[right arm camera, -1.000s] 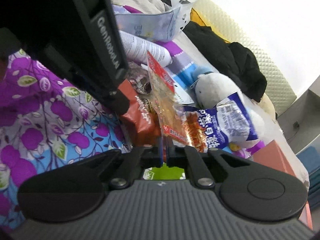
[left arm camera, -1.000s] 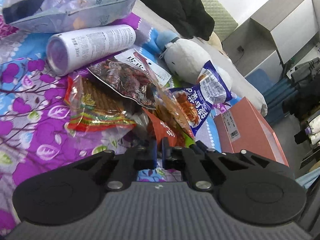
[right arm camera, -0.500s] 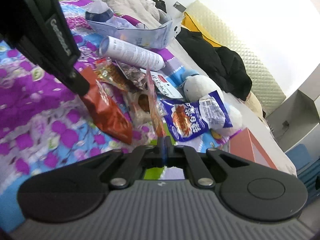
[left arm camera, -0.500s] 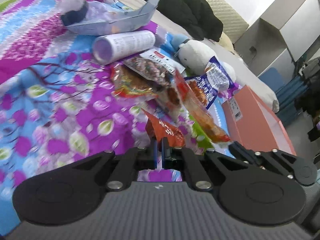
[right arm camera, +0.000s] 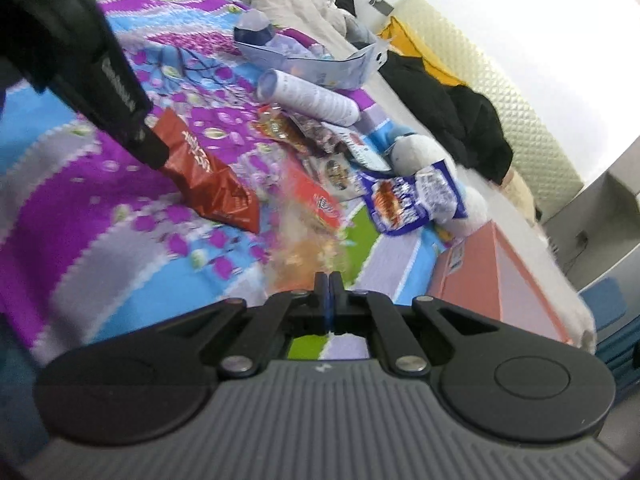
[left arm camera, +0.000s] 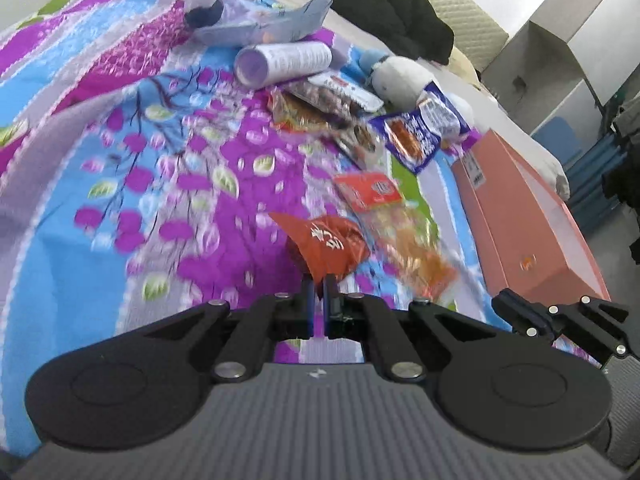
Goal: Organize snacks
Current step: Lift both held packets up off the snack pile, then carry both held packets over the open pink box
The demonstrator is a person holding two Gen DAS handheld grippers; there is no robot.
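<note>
The red snack packet (left arm camera: 328,246) hangs from the left gripper (left arm camera: 319,288), whose fingers are closed on its lower edge. In the right wrist view it shows at about ten o'clock, lifted above the bedspread (right arm camera: 80,216). The clear packet with a red top (left arm camera: 394,220) is pinched by one thin edge between the fully closed fingers of the right gripper (right arm camera: 328,286); it is blurred, so the exact hold is hard to read. Both packets are in the air, apart from the pile.

The other snacks lie further up the bed at about twelve to one o'clock: the blue and white packet (left arm camera: 420,136), the dark packet (left arm camera: 320,100) and the white tube (left arm camera: 282,62), with a plush toy (left arm camera: 400,78) beside them. The orange box (left arm camera: 532,224) lies at about three o'clock.

To do this step well, the person should probably keep both grips firm, because thin film slips easily, and carry the two packets apart so they do not tangle.
</note>
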